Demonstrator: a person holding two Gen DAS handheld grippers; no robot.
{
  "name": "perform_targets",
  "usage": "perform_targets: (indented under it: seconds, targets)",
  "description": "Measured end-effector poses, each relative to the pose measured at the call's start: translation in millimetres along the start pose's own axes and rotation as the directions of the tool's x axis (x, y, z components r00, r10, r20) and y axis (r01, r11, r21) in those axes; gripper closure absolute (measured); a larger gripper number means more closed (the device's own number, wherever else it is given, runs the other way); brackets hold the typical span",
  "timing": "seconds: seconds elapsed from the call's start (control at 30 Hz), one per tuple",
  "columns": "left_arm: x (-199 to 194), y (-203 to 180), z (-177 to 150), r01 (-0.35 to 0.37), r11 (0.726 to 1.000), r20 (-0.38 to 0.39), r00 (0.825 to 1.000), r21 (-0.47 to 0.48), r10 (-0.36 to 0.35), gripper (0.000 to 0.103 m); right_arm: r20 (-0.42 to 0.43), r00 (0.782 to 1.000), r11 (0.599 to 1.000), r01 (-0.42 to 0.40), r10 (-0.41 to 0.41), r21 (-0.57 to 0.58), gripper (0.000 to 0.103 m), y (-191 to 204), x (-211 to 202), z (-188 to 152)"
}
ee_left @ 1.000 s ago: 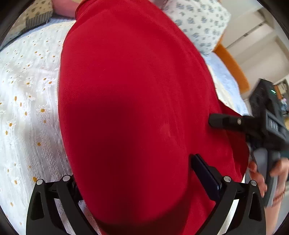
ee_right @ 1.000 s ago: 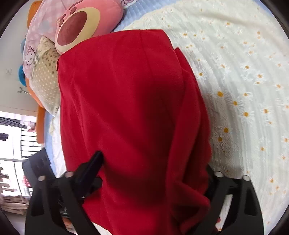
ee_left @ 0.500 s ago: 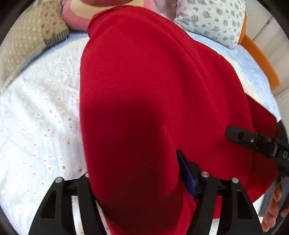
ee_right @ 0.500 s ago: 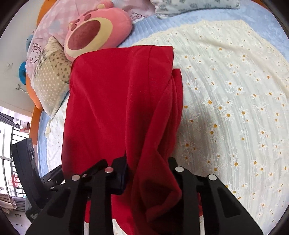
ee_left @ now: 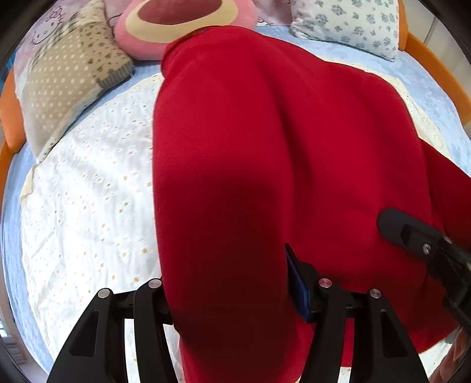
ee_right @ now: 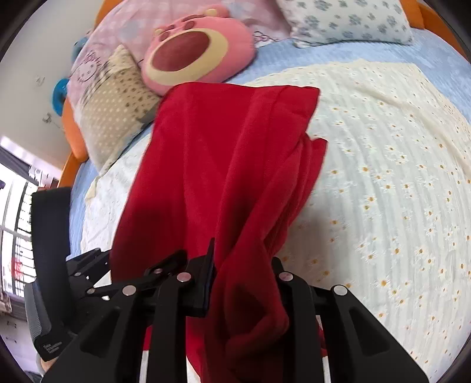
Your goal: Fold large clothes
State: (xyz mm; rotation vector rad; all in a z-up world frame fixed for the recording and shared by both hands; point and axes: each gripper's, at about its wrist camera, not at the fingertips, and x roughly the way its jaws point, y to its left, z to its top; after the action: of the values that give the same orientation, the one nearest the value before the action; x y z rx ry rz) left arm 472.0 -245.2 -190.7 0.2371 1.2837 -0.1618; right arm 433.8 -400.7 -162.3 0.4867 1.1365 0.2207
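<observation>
A large red garment (ee_left: 265, 141) lies lengthwise on the daisy-print bedspread (ee_left: 88, 191), its far end near the pink plush cushion. My left gripper (ee_left: 232, 280) is shut on the garment's near edge, cloth bunched between the jaws and lifted. My right gripper (ee_right: 241, 265) is shut on the other near corner of the garment (ee_right: 223, 165), which hangs in folds from the jaws. The right gripper also shows at the right edge of the left wrist view (ee_left: 424, 247).
A pink plush cushion (ee_right: 191, 50), a dotted beige pillow (ee_right: 114, 103), a Hello Kitty pillow (ee_left: 50, 32) and a floral pillow (ee_right: 347, 20) line the head of the bed. An orange bed frame (ee_left: 8, 117) edges it. A dark chair (ee_right: 50, 235) stands at left.
Both grippers have closed on the garment's near edge and pulled back and up. The cloth now hangs from the jaws, and more of the bed and pillows shows.
</observation>
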Motion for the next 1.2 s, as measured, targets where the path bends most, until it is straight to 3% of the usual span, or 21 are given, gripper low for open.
perform_targets:
  seconds: [0.1,0.23,0.4,0.57,0.77,1.03,1.2]
  targets:
    - [-6,10,-8,-0.012,1.0,0.002,1.0,-0.015,0.012,0.044,0.001,1.0,1.0,-0.008,0.008,-0.017,0.081,14,-3,-5]
    - [-25,17,-24,-0.031,0.999,0.046,0.998,-0.008,0.032,0.059,0.004,1.0,0.999,-0.023,0.023,-0.029,0.081,31,-8,-12]
    - [-41,10,-41,-0.038,0.999,0.086,0.996,0.014,0.037,0.068,0.017,1.0,0.999,-0.016,0.017,-0.036,0.082,43,-17,-22]
    - [-64,10,-47,-0.01,1.0,0.141,0.99,0.015,0.008,0.071,0.045,0.999,0.998,-0.009,0.012,-0.056,0.082,51,-41,-26]
    - [-119,-7,-49,-0.011,0.999,0.231,0.973,0.037,0.002,0.071,0.102,0.994,0.998,-0.042,0.047,-0.042,0.083,50,-89,-30]
    - [-197,-50,-52,0.036,0.996,0.361,0.931,0.078,-0.061,0.072,0.259,0.964,0.998,-0.054,0.057,-0.018,0.083,29,-188,-35]
    - [-263,-112,-55,0.025,0.99,0.465,0.881,0.14,-0.089,0.072,0.37,0.929,1.0,-0.014,0.023,-0.027,0.084,11,-268,-38]
